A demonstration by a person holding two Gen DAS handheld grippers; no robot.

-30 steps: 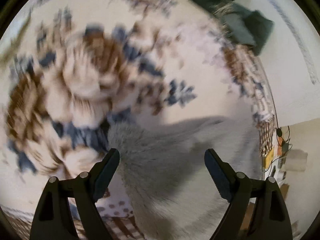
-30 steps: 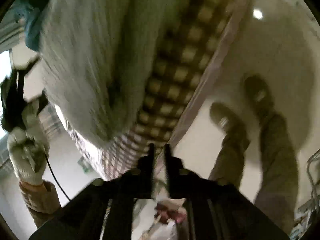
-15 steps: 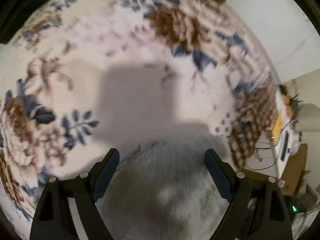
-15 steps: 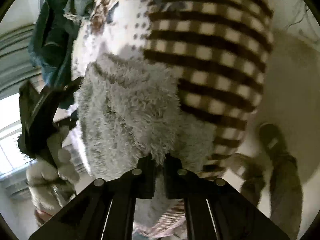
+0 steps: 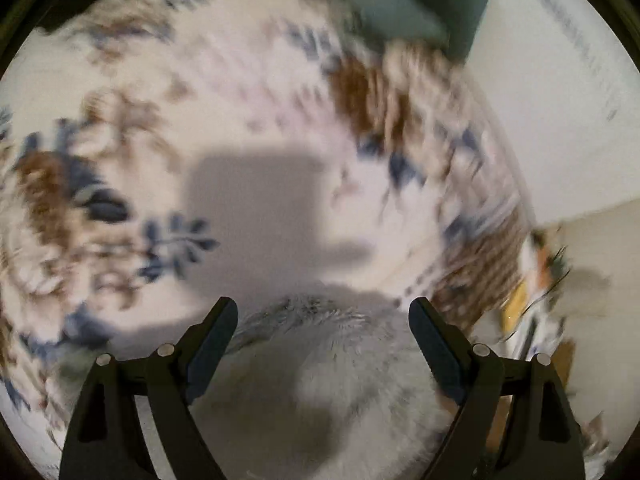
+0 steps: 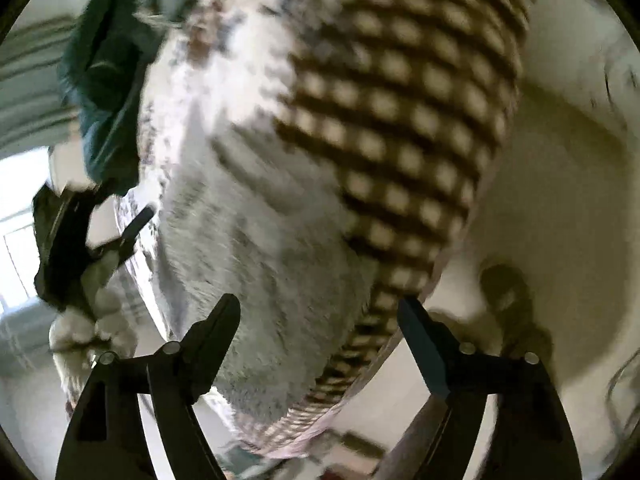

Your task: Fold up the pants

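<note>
I see right gripper (image 6: pixel 320 320) jaws just sprung wide, gripping nothing, fuzzy grey pants (image 6: pixel 256 264) below; left gripper (image 5: pixel 322 320) wide, empty.

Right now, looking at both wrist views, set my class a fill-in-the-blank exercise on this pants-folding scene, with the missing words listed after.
1. The fluffy pants are pale ____ in colour.
2. The pants lie on a bedspread printed with brown and blue ____.
3. The right gripper, whose jaws have just been opening, now stands ____, with no cloth pinched.
4. The left gripper stands ____ above the pants.

Missing words: grey; flowers; open; open
</note>
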